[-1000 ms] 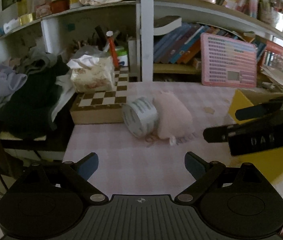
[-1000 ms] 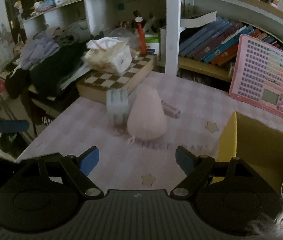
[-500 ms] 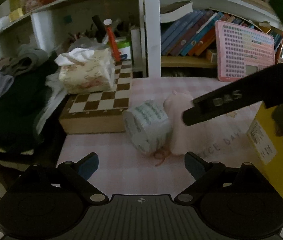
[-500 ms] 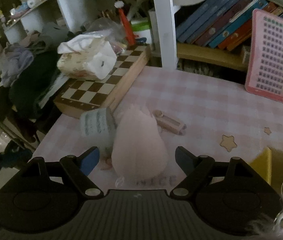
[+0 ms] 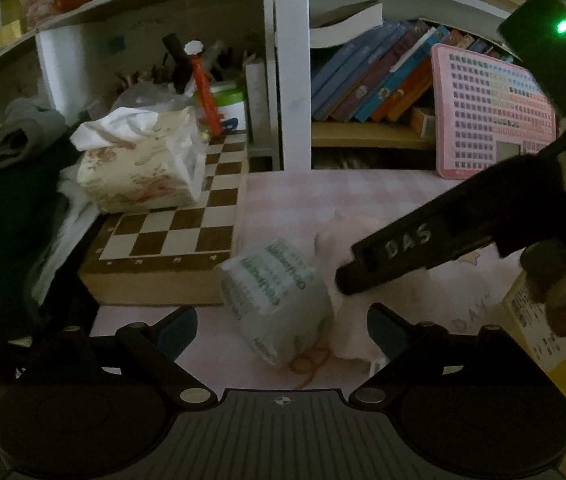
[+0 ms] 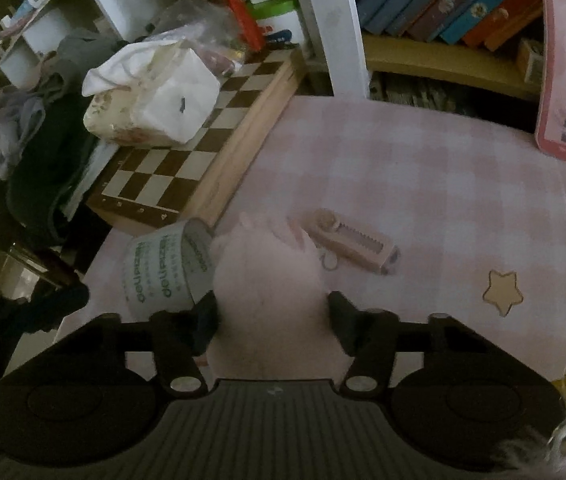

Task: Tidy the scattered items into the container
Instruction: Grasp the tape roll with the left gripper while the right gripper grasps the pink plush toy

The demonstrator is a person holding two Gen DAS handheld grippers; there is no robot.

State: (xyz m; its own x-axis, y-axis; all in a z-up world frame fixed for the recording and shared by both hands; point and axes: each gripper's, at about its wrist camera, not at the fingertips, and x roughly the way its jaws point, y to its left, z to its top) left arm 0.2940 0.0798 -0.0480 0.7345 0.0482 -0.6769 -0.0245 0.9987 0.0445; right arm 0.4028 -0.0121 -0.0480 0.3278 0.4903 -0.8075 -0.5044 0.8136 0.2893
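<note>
Your right gripper [image 6: 271,316] straddles the pink plush toy [image 6: 267,280]. Its jaws have just been closing, and both fingers now sit against the toy's flanks; the grip looks begun, though whether it is firm I cannot tell. Coming in steeply from above makes sense: the toy is crowded on its left by the tape roll [image 6: 163,276], which touches it, so a side approach is blocked.

Your left gripper [image 5: 281,324] hangs spread and empty just short of the tape roll, likely lined up for the next pick.

The toy is pale pink, soft, fuzzy, rounded, with a small tag near its base. It lies on the pink checked tabletop [image 6: 423,184], near the chessboard [image 6: 187,160]. A pink clip [image 6: 351,242] lies just beyond it. The yellow container [image 5: 543,332] stands at the right edge.
</note>
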